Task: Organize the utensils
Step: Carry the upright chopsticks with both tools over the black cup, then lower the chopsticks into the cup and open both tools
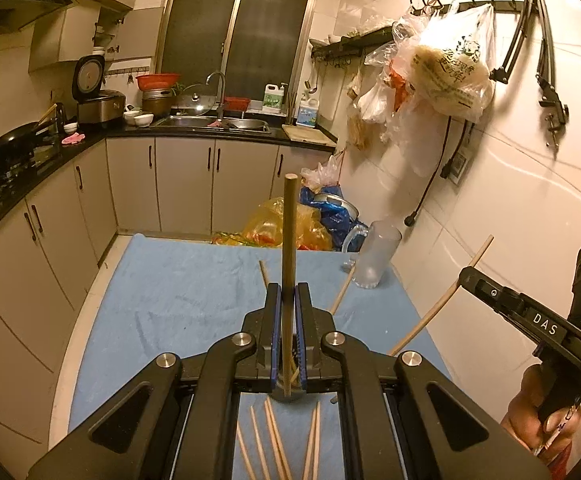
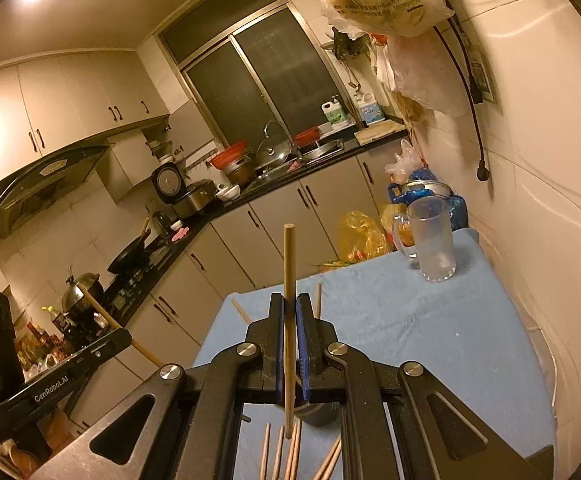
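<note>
My left gripper (image 1: 289, 292) is shut on a wooden chopstick (image 1: 289, 232) that stands upright between its jaws, above the blue cloth (image 1: 178, 288). My right gripper (image 2: 289, 304) is shut on another chopstick (image 2: 289, 264), also upright. The right gripper shows at the right of the left wrist view (image 1: 466, 276) with its chopstick (image 1: 442, 300) slanting. The left gripper shows at the left of the right wrist view (image 2: 126, 336). Several loose chopsticks (image 1: 274, 436) lie on the cloth below both grippers; they also show in the right wrist view (image 2: 290, 452). A frosted glass mug (image 1: 376, 256) stands at the cloth's far right corner (image 2: 432, 238).
The table stands against a tiled wall (image 1: 510, 200) on the right. Plastic bags (image 1: 286, 224) sit on the floor beyond the table. Grey cabinets (image 1: 186, 184) and a dark counter with sink (image 1: 214, 122) and stove pans (image 1: 14, 140) run along the back and left.
</note>
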